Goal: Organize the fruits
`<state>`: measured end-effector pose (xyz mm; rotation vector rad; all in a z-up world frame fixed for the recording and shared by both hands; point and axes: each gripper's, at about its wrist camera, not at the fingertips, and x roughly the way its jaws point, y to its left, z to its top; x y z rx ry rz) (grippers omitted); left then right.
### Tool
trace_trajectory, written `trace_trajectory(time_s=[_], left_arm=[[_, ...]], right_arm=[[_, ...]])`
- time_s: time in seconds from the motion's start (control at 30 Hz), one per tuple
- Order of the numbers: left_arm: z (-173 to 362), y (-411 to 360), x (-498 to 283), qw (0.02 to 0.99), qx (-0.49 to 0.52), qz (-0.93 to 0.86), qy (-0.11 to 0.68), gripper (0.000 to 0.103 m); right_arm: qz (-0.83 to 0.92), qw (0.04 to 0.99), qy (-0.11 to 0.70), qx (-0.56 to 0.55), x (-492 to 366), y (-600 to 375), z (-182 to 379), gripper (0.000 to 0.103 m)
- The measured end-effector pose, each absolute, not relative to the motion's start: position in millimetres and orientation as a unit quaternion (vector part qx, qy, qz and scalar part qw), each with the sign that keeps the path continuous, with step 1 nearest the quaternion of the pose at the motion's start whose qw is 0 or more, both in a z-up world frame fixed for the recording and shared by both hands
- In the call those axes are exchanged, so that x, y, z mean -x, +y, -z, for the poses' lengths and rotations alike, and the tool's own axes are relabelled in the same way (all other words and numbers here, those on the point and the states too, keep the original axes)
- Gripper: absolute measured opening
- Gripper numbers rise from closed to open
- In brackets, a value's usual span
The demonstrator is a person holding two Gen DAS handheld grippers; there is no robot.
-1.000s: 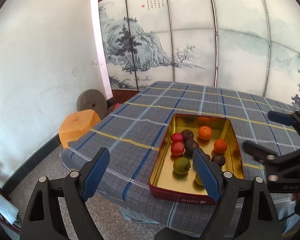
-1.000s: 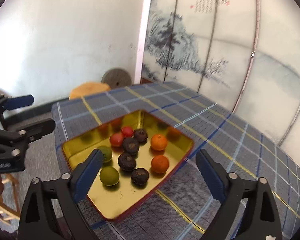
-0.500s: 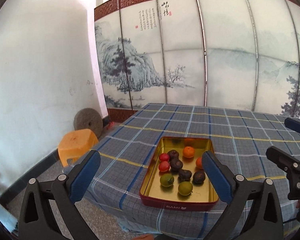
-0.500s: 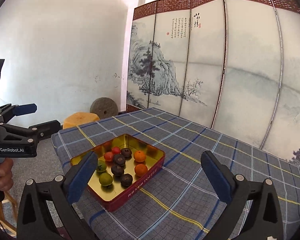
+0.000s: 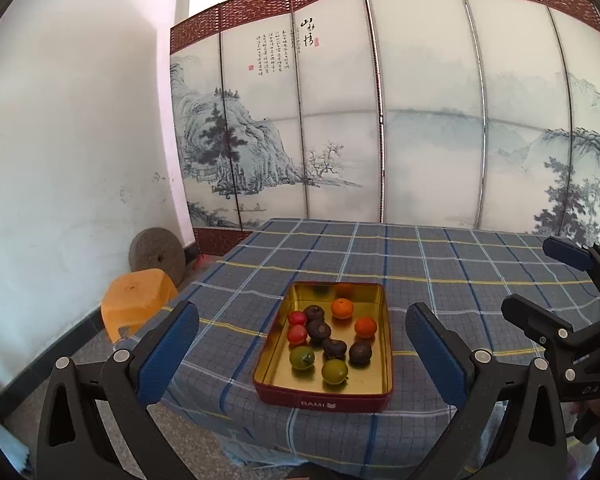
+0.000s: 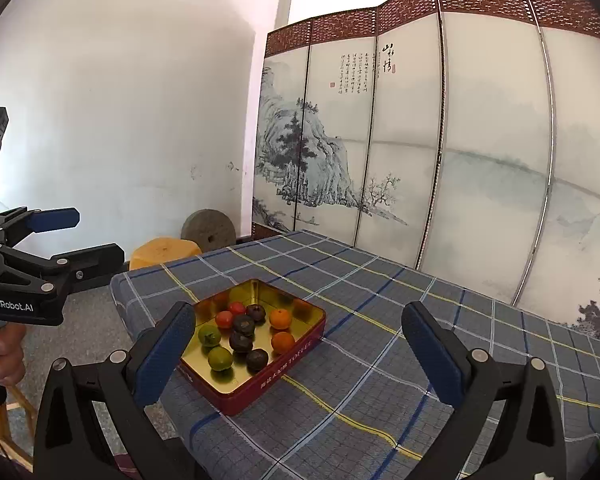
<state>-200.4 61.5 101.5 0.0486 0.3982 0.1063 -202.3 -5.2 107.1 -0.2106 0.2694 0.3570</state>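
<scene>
A red tin (image 5: 322,398) with a gold inside sits near the table's front edge. It holds two oranges (image 5: 342,308), two red fruits (image 5: 297,334), two green fruits (image 5: 334,371) and several dark ones (image 5: 319,330). My left gripper (image 5: 300,308) hangs open in front of the tin, short of it, with nothing between its fingers. In the right wrist view the tin (image 6: 276,372) lies left of centre, and my right gripper (image 6: 297,308) is open and empty, back from it. Each gripper shows in the other's view: the right gripper (image 5: 532,276) and the left gripper (image 6: 98,232).
A blue plaid cloth (image 5: 420,264) covers the table. An orange stool (image 5: 138,304) and a round millstone (image 5: 156,250) stand on the floor at the left by the white wall. A painted folding screen (image 5: 380,120) stands behind the table. A hand (image 6: 0,356) holds the left gripper's handle.
Both grippers have drawn back and up from the tin, which now looks smaller and farther. Their jaws have spread wider. The fruits have not moved.
</scene>
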Motion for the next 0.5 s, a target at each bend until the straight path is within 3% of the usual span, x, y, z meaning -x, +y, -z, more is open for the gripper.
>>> trace_trajectory(time_s=[0.5], left_arm=[[-95.4, 52.5, 202.3, 0.975, -0.021, -0.028, 0.217, 0.103]], right_arm=[[-0.172, 0.97, 0.137, 0.103, 206.4, -9.8, -106.1, 0.103]])
